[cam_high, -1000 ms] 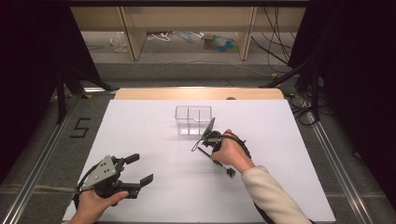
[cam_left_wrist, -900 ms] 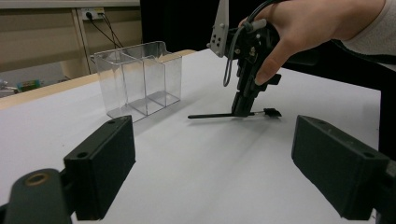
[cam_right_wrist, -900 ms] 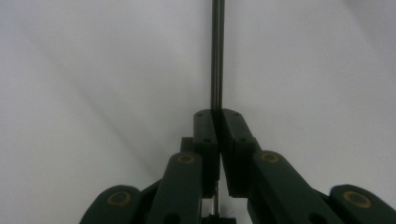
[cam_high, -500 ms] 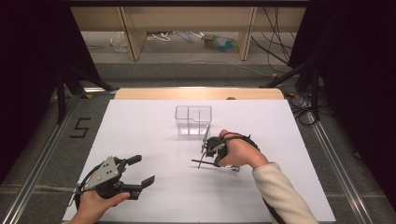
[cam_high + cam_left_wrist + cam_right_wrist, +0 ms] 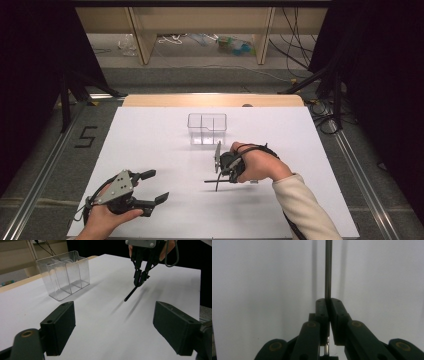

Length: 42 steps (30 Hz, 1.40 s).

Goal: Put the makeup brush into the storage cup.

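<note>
White sheeting covers the bench (image 5: pixel 150 135), with dark floor on both sides and a pale wooden shelf unit beyond its far edge. A clear plastic organiser (image 5: pixel 207 128) with upright dividers stands toward the far edge, near the middle of the bench; in the left gripper view the same organiser (image 5: pixel 65 273) shows three open compartments.

A person's right hand (image 5: pixel 260 164), in a cream sleeve, holds the right tool (image 5: pixel 220 172) just on the near side of the organiser, close to the centre of the bench. Its jaws are clenched on a thin dark rod (image 5: pixel 216 182). In the right gripper view the rod (image 5: pixel 328 270) runs straight out from between the pressed-together jaws of the right tool (image 5: pixel 329 305), over the white surface. In the left gripper view the right tool (image 5: pixel 141 277) points downward and the rod (image 5: pixel 130 294) slants down from it, its lower tip at or just above the surface; I cannot tell if it touches.

The person's left hand (image 5: pixel 107 217) holds the left tool (image 5: pixel 154 186) near the near left corner of the bench. Its jaws stand wide apart with nothing between them, though they have just been closing slightly. It lies well apart from the rod and the organiser.
</note>
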Motion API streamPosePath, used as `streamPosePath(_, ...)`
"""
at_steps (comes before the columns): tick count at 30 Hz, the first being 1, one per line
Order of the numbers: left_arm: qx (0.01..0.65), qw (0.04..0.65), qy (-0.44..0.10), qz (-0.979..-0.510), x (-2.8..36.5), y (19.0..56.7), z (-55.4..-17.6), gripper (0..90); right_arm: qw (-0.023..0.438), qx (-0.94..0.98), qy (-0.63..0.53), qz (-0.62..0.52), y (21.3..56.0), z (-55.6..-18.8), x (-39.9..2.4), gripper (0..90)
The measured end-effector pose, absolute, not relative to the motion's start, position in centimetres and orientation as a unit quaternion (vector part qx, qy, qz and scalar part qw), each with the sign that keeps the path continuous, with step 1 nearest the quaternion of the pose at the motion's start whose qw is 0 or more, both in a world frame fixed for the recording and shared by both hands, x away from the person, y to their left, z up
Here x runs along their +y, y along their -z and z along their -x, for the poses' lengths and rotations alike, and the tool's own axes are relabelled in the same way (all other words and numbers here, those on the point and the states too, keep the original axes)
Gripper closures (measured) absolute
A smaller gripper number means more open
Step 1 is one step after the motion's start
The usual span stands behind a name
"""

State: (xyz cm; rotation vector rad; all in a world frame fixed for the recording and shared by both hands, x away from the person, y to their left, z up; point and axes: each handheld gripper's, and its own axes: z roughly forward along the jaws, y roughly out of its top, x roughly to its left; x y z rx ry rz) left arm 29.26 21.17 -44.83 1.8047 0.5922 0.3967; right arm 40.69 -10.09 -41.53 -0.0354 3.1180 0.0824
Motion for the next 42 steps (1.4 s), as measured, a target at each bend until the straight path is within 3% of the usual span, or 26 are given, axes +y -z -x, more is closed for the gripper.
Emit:
streamPosePath(33, 0.161, 0.503, -0.134, -0.838, 14.4, 46.4, -31.1, 28.3, 0.016, 0.998, -0.026, 0.051, 40.5, -39.1, -8.4, 85.6)
streamPosePath(42, 0.138, 0.494, -0.127, -0.849, 12.9, 46.7, -31.7, 35.9, 0.014, 0.998, -0.024, 0.059, 40.4, -38.5, -7.7, 85.6)
